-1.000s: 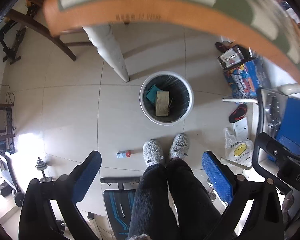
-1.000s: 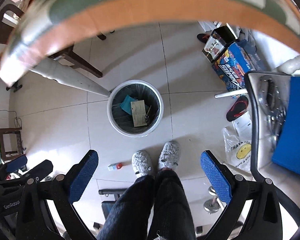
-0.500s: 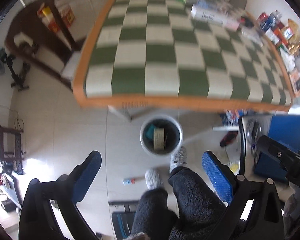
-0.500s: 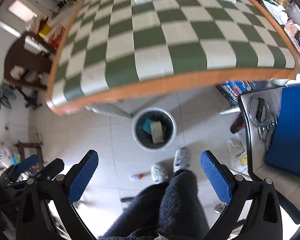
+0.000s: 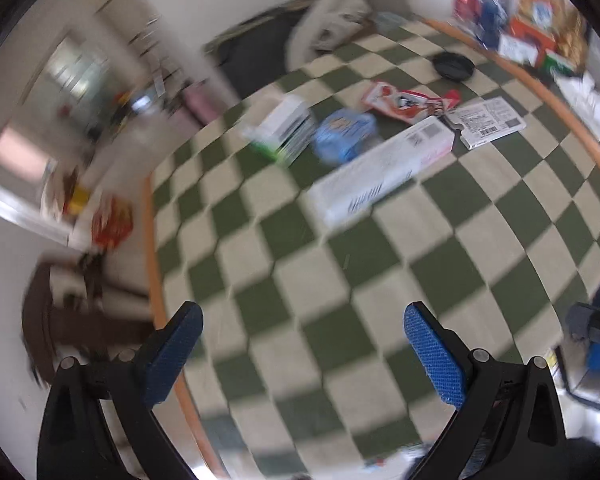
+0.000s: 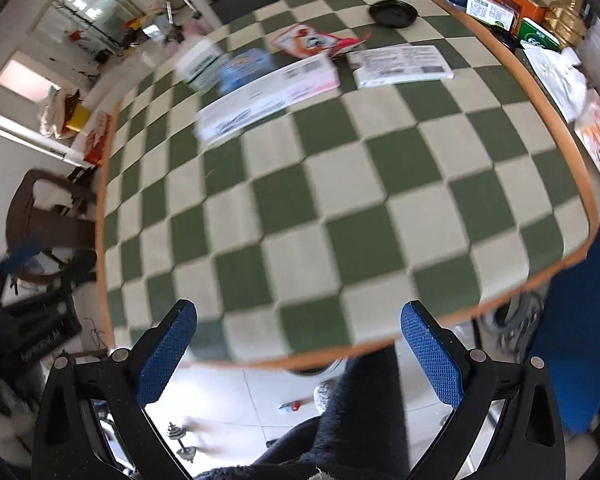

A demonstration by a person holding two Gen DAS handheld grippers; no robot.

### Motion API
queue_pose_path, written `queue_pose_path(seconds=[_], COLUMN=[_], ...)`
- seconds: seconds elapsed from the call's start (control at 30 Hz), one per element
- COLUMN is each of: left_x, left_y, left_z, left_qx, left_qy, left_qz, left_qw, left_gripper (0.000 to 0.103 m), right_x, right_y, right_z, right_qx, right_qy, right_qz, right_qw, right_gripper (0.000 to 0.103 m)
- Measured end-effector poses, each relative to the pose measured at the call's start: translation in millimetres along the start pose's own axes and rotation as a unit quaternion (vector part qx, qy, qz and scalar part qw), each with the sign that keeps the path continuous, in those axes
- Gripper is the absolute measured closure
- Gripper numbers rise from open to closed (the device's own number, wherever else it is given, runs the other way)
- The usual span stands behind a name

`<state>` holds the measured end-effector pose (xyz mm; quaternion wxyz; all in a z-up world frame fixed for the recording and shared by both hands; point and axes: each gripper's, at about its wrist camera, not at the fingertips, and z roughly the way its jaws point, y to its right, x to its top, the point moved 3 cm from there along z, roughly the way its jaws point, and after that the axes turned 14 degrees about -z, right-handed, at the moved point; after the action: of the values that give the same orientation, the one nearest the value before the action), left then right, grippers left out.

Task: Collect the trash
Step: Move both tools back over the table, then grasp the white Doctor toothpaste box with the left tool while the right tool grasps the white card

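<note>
Trash at the checkered table's far side
Left gripper and right gripper gape wide, empty; long white box lies far.

No text is sharp enough to read.

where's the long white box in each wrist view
Left wrist: long white box lies right of centre, upper half, on the checkered tablecloth.
Right wrist: long white box lies upper centre-left.
Shared landmark: the red snack wrapper just beyond the box.
</note>
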<state>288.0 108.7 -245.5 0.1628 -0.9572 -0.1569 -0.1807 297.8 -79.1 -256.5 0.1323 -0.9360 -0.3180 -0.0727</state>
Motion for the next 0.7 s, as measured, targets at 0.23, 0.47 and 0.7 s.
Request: queue_pose_path(seconds=[0.23,0.47,0.7], left_x=[79,93,97], left_y=[81,127,114], left_z=[95,157,154], left_qx=[0.007,-0.004,-0.066], left_qy=[-0.05,-0.1,-0.167], left_qz=[0.175,0.284,0.137], left_qw=[0.9832,0.9537,0.9742], left_gripper=[0.001,0.011,0.044], right_x=[85,132,169], right_y=[87,153,202], right_z=[43,70,88], right_qx=[-0.008,-0.018,-0.035], right_qy=[-0.055,-0.072,-0.062], right_qz=[0.026,0.072,0.119], right_qw=[0.998,0.995,0.99], right_gripper=[0.0,0.0,0.0])
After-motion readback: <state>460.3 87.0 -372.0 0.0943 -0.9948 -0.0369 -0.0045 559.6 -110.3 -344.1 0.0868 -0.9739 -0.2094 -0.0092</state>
